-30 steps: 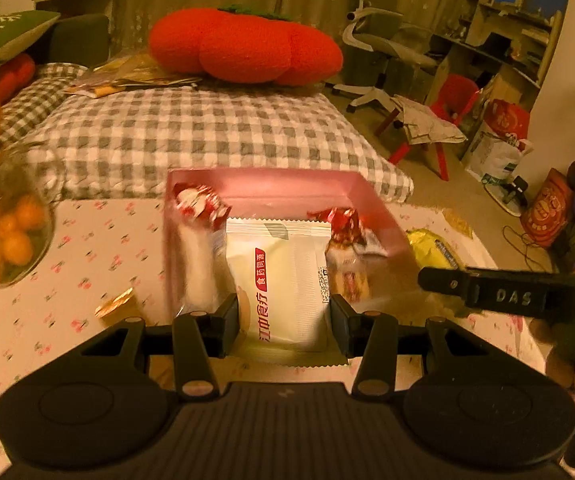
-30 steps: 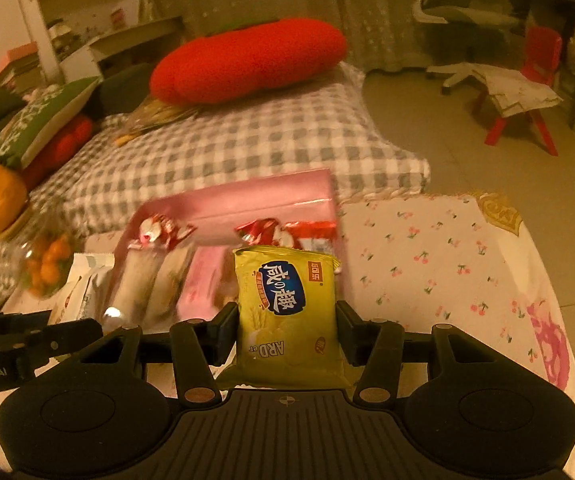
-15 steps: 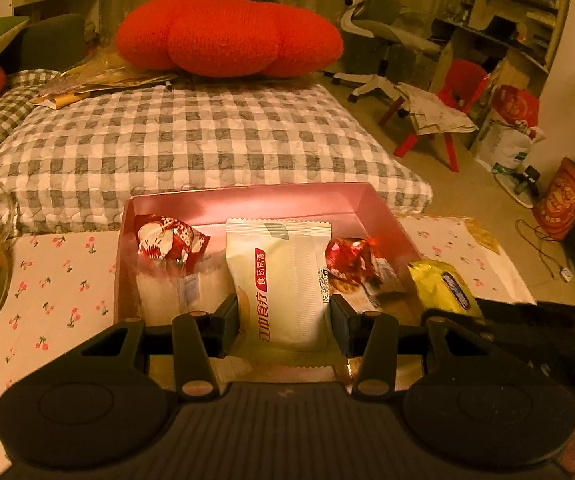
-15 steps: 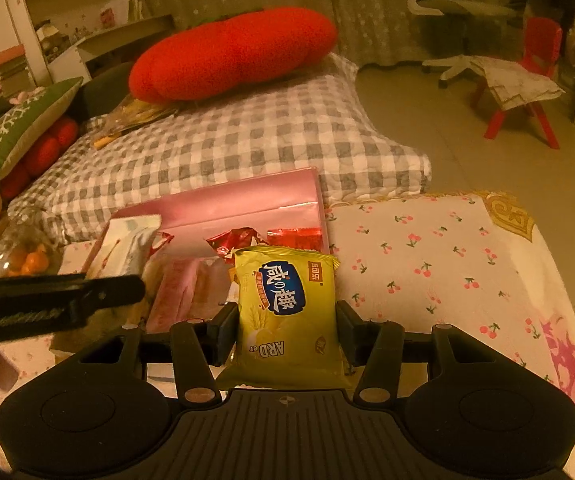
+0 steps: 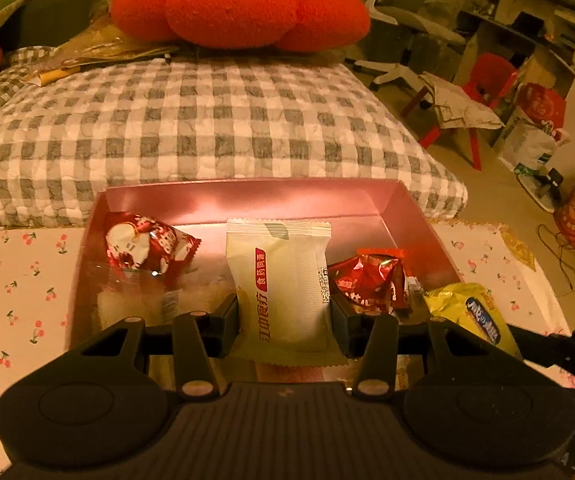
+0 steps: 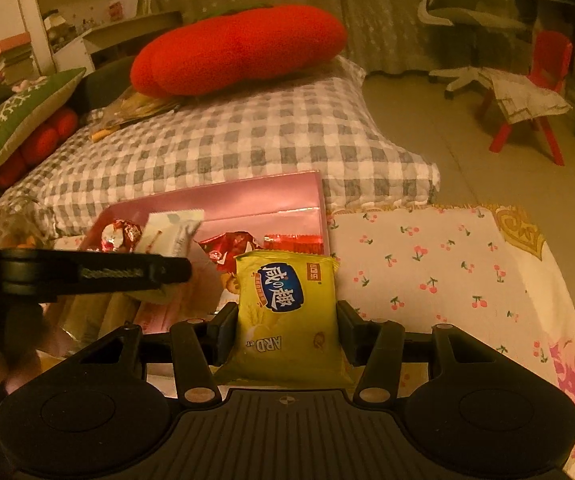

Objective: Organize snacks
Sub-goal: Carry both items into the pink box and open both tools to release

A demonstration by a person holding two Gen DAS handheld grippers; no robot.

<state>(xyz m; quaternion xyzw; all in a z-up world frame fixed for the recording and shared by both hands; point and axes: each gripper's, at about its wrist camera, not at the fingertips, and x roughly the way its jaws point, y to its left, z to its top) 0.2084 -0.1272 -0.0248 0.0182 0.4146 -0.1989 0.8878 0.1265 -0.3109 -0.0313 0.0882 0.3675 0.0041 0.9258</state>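
Note:
My left gripper (image 5: pixel 285 316) is shut on a white snack packet (image 5: pixel 281 284) and holds it over the middle of the open pink box (image 5: pixel 247 196). The box holds a red-and-white candy bag (image 5: pixel 143 246) at its left and a red wrapped snack (image 5: pixel 369 280) at its right. My right gripper (image 6: pixel 285 330) is shut on a yellow cracker packet (image 6: pixel 287 312) just in front of the box's right corner (image 6: pixel 311 200). The yellow packet also shows in the left wrist view (image 5: pixel 471 314). The left gripper and its white packet (image 6: pixel 171 234) show in the right wrist view.
The box stands on a cherry-print tablecloth (image 6: pixel 439 264). Behind it is a grey checked cushion (image 5: pixel 207 120) with a big red pillow (image 5: pixel 239 4) on it. A red child's chair (image 6: pixel 543 80) and an office chair (image 6: pixel 459 12) stand on the floor at the right.
My left gripper has swung right and forward with the white packet, from beside the box to over its middle. My right gripper has held the yellow packet nearly still by the box's right corner.

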